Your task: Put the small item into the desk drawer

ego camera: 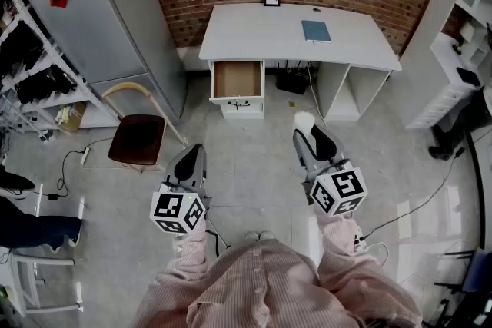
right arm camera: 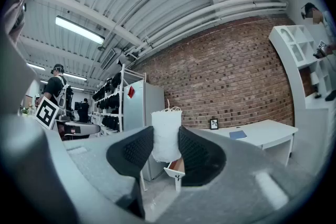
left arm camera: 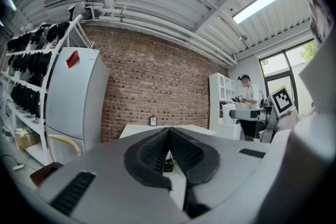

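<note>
I am holding the small white item (right arm camera: 166, 134) in the right gripper (right arm camera: 166, 147). Its pads are pressing on the lower half only, and the top, with a thin loop, is standing clear above the jaws. The surface is looking coarse and soft, so I judge it could squash and creep out of the grip if I swing the gripper or tip it forward. The left gripper (left arm camera: 169, 136) is hanging beside it with its jaws together and nothing between them, so it is offering no backup if the item drops.

Ahead on the floor, cables (ego camera: 407, 211) are trailing to my right, and a wooden chair (ego camera: 137, 136) is standing to my left. Either could catch a foot or an elbow while I am looking down at the jaws.

Further on, the desk drawer (ego camera: 237, 79) is standing open under the left end of the white desk (ego camera: 254, 31), well apart from the item. The opening is looking narrow. If I am releasing too early or coming in at an angle, the item could land on the drawer front or the floor. Bumping that front could also push the drawer closed.
</note>
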The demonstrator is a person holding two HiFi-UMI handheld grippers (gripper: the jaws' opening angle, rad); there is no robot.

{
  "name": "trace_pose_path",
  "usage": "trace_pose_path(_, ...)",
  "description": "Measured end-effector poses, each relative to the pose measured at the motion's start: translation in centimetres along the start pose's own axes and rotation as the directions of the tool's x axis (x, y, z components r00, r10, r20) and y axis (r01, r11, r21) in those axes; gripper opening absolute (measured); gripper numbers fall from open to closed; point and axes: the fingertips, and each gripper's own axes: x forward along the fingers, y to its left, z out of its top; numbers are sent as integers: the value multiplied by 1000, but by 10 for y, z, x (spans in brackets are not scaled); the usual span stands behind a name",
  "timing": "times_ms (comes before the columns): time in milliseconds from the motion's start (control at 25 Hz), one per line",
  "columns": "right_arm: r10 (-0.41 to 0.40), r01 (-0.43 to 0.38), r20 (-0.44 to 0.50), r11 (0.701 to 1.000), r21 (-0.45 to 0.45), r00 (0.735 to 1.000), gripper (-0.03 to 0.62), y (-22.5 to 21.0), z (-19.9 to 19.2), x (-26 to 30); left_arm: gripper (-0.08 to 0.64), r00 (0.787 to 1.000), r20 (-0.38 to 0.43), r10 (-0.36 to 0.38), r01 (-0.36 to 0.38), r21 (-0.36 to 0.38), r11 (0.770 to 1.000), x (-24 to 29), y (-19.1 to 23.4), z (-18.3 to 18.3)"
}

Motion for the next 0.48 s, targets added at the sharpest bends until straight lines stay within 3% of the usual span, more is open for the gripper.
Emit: trace_pose_path(480,-10,9,41,999,37,999,144,-26,3,-10,0,999,25,29,-30,20,999,3,-15,6)
